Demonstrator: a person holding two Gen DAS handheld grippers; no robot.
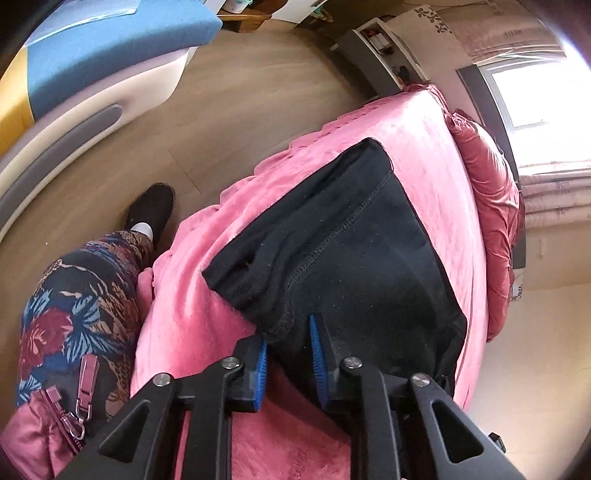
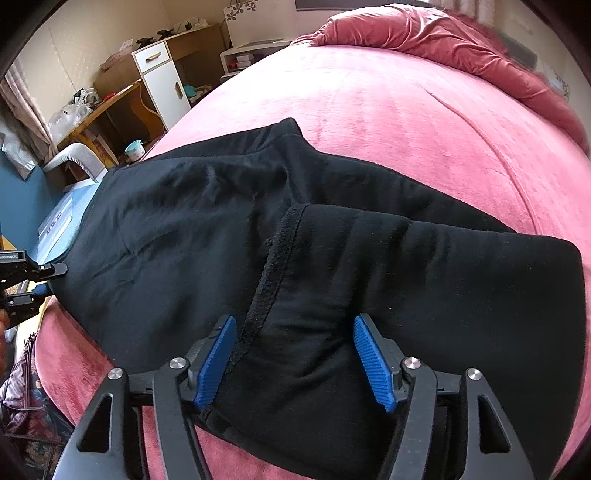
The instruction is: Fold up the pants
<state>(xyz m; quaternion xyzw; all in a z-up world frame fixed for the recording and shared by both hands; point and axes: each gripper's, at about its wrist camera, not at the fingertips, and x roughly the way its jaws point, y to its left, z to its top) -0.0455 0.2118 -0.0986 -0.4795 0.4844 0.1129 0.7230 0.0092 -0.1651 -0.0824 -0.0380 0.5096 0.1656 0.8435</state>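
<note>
Between the blue pads of the right gripper (image 2: 295,360), black fabric of the pants (image 2: 229,221) bunches up; the jaws stand spread wide, and whether the pads press the cloth cannot be told. A hemmed edge of the folded upper layer runs past the left pad. At the far left of the right wrist view, the left gripper (image 2: 55,275) meets the edge of the pants over the side of the bed.

Seen from the left wrist camera, the left gripper (image 1: 290,363) stands with its jaws partly apart, a fold of the pants (image 1: 354,236) lying between the blue pads; a firm pinch cannot be confirmed.

Beneath the pants lies a pink plush bedspread (image 2: 388,110), covering the bed. A red quilt (image 2: 443,33) is heaped at the far end. Beside the bed, the person's floral-print leg (image 1: 74,295) and black shoe (image 1: 151,208) stand on the wooden floor (image 1: 236,96). Farther off are a white cabinet (image 2: 162,79), a wooden desk (image 2: 107,107) and a bright window (image 1: 532,96).
</note>
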